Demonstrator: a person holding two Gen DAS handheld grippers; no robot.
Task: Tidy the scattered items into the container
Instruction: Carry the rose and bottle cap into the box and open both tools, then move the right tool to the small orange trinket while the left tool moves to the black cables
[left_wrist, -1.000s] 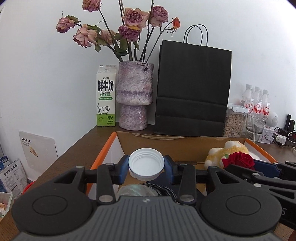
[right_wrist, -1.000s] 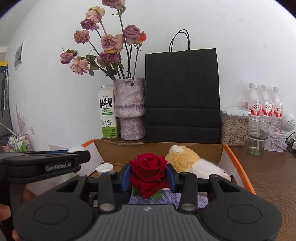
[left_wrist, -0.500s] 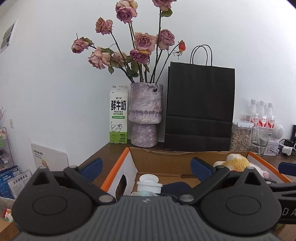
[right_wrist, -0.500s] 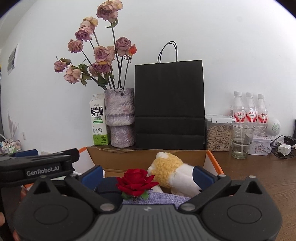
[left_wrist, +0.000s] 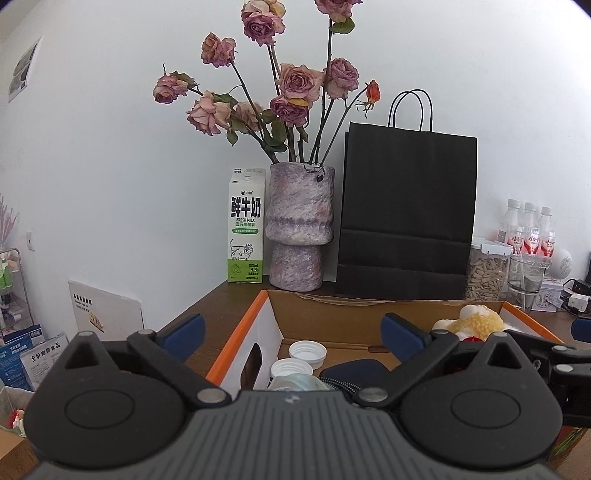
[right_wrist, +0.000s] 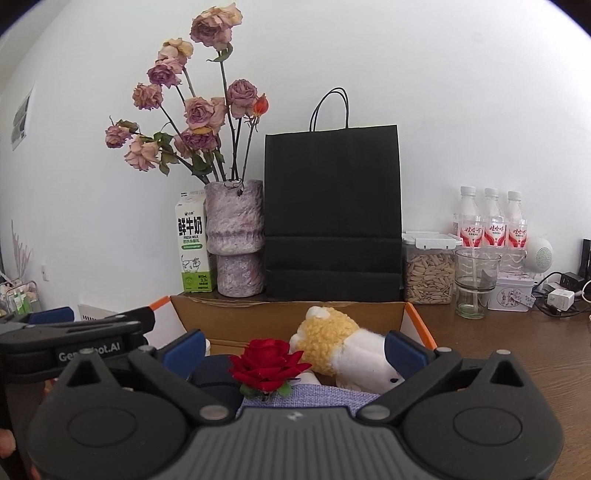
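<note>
I hold both grippers at the near edge of the box (left_wrist: 236, 343) — left gripper (left_wrist: 291, 332) and right gripper (right_wrist: 293, 347) spread wide, nothing between the fingers. Inside the box lie two caps (left_wrist: 306, 350), a rose (right_wrist: 267, 363) and a plush (right_wrist: 332, 343). Beyond it I see no stray items — tidying looks nearly complete.

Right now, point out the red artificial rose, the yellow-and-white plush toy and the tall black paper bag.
Red artificial rose (right_wrist: 267, 360): right wrist view, petal centre.
Yellow-and-white plush toy (right_wrist: 328, 341): right wrist view, yellow fleece.
Tall black paper bag (right_wrist: 332, 206): right wrist view, front panel.
</note>
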